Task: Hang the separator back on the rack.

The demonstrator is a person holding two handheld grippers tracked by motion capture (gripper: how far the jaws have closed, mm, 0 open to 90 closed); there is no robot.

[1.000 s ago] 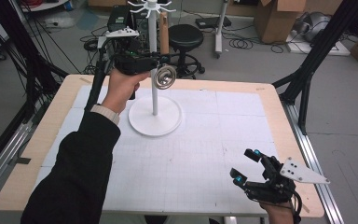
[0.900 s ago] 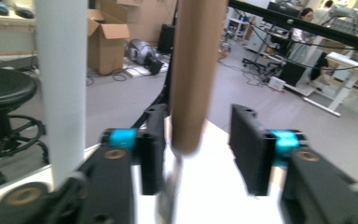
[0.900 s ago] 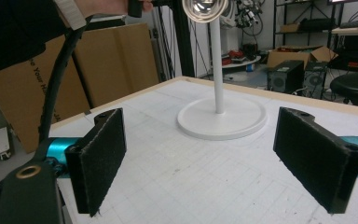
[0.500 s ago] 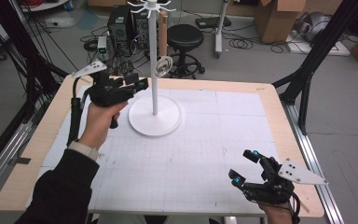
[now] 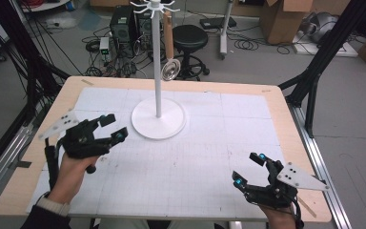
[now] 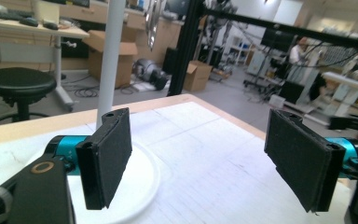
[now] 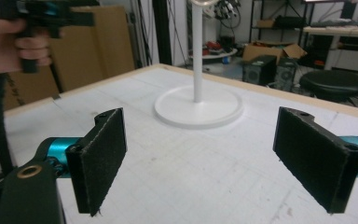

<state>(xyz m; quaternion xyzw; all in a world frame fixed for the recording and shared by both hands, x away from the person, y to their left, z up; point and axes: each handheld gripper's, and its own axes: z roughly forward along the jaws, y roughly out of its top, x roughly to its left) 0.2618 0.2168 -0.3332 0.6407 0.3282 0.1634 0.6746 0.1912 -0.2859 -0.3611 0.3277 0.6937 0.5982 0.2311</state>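
Both tongs sitting empty, strainer hanging on stand

Left tongs (image 5: 108, 127) are hovering wide apart, holding nothing, just left of the white stand (image 5: 158, 71) base on the worktop (image 5: 276, 102). Right tongs (image 5: 248, 169) are gaping wide too, empty, near the front right corner. A wooden-handled metal strainer (image 5: 170, 69) is hanging from the stand's top hooks, well above the worktop.
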